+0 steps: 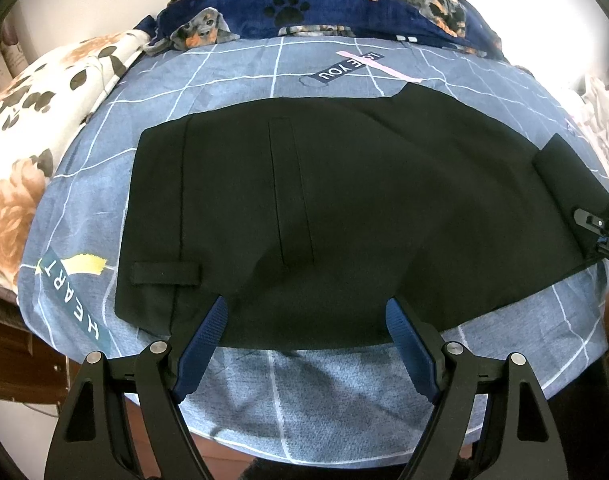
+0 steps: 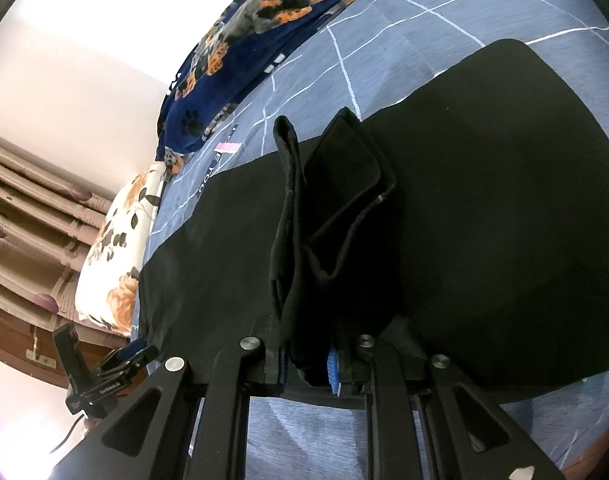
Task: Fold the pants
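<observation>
Black pants [image 1: 344, 200] lie flat across the blue grid-patterned bed sheet [image 1: 304, 392], waistband and belt loop at the left. My left gripper [image 1: 306, 304] is open, its blue pads spread over the near edge of the pants with nothing between them. In the right wrist view, my right gripper [image 2: 308, 360] is shut on a bunched, upright fold of the pants' leg end [image 2: 332, 208], lifted above the rest of the pants [image 2: 484, 200]. That lifted end [image 1: 564, 176] and the right gripper [image 1: 600, 228] show at the right edge of the left wrist view.
A navy dog-print blanket [image 1: 344, 4] is heaped along the bed's far side. A floral pillow [image 1: 36, 120] lies at the left end, with curtains [image 2: 24, 220] behind it. The wooden bed frame [image 1: 16, 360] shows below the sheet's near-left edge.
</observation>
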`<state>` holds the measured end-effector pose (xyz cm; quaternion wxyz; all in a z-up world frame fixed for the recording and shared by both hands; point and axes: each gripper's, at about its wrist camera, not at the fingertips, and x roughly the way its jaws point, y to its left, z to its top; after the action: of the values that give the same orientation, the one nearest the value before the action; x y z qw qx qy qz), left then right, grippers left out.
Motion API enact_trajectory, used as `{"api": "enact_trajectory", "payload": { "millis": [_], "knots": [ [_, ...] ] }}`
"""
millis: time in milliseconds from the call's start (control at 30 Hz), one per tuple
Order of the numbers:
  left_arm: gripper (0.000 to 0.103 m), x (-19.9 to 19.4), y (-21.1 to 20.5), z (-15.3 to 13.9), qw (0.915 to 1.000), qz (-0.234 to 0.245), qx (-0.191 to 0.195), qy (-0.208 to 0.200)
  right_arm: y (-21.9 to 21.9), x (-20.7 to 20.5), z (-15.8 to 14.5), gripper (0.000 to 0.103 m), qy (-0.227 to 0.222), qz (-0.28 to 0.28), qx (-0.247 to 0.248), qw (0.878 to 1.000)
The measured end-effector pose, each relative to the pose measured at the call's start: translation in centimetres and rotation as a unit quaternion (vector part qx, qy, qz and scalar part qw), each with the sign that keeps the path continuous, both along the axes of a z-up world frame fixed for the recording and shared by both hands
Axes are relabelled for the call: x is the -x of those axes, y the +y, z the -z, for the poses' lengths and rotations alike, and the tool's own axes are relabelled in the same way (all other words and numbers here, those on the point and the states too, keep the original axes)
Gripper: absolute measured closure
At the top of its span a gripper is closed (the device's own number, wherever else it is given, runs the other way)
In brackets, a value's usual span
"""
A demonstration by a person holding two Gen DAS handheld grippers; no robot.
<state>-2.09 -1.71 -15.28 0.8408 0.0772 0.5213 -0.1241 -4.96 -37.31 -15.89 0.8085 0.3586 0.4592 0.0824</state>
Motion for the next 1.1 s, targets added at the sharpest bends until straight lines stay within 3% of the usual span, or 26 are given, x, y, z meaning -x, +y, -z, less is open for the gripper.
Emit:
{"api": "enact_trajectory", "payload": {
  "millis": [433, 633, 1100],
  "knots": [
    [0.021, -0.1, -0.1, 0.2, 1.0000, 0.000, -0.001, 0.002, 0.0, -0.1, 0.0, 0.083, -0.001, -0.005, 0.003, 1.000],
    [0.021, -0.1, -0.1, 0.2, 1.0000, 0.000, -0.001, 0.002, 0.6, -0.2, -0.3, 0.074, -0.007, -0.017, 0.010, 1.000],
    [0.021, -0.2, -0.2, 0.2, 1.0000, -0.001, -0.002, 0.002, 1.5, -0.6, -1.1, 0.039, -0.026, -0.045, -0.007, 0.999]
  ]
}}
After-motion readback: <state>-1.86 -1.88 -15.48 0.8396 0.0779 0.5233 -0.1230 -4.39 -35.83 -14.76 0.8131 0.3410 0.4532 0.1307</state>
